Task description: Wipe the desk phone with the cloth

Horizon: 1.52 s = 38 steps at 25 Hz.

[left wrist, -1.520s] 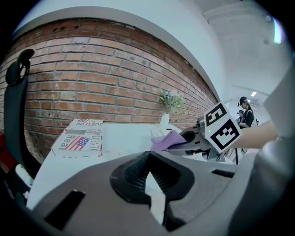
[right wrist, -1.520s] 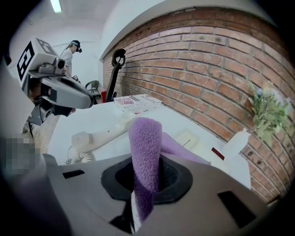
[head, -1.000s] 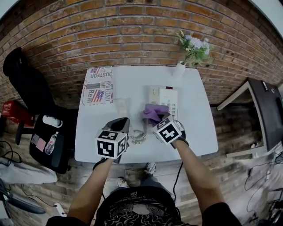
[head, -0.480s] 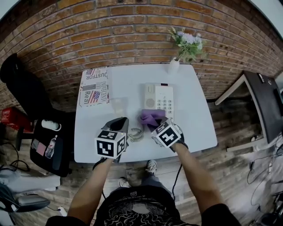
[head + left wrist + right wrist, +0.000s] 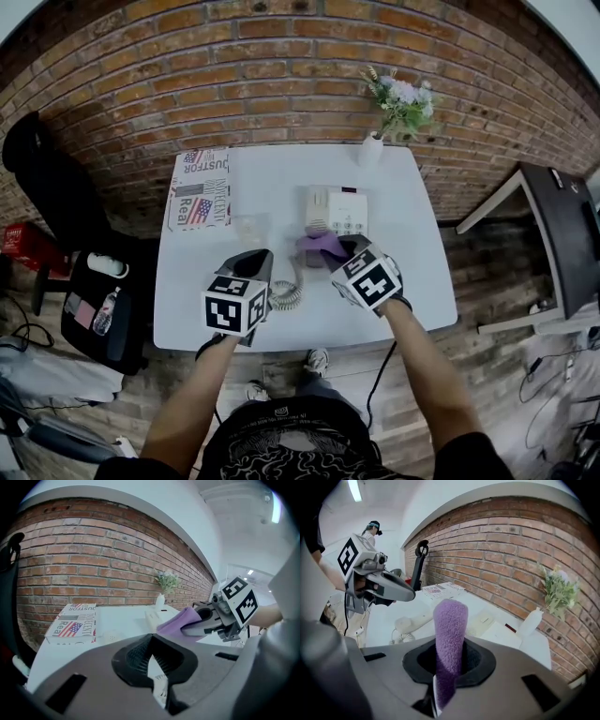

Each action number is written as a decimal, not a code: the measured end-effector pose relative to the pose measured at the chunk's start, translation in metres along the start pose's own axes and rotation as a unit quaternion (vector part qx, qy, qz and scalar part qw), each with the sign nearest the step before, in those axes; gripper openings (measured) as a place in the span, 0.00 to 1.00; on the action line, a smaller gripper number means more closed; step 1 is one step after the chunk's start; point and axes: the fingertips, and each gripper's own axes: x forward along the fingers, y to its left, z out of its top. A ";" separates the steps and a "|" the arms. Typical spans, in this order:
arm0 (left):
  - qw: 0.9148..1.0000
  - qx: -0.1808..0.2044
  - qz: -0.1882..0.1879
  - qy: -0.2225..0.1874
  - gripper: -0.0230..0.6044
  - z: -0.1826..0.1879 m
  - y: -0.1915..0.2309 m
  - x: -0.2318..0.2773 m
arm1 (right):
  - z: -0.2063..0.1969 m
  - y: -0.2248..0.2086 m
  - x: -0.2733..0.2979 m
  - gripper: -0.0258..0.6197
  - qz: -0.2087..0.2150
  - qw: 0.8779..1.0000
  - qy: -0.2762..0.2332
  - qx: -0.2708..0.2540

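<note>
The wiping step was judged under way. The purple cloth [image 5: 320,246] was clamped in the right gripper [image 5: 339,251] and held at the near edge of the desk phone [image 5: 337,210], which stood toward the tabletop's [image 5: 417,281] far edge. The left gripper [image 5: 257,258] was closed on nothing, nearer the front edge. A pass across the phone's face was called for next. The phone's near part was covered, so contact between cloth and phone could not be told.
</note>
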 end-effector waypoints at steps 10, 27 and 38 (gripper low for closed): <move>1.000 -0.011 0.014 0.002 0.05 0.012 0.000 0.020 | 0.039 -0.061 -0.003 0.11 -0.008 0.999 -0.016 -0.044; 0.995 -0.045 0.083 -0.008 0.05 0.031 0.017 0.042 | 0.122 -0.150 0.042 0.11 0.005 0.992 -0.070 -0.103; 0.990 -0.071 0.122 -0.008 0.05 0.028 0.020 0.051 | 0.099 -0.138 0.111 0.11 0.077 0.990 -0.028 -0.119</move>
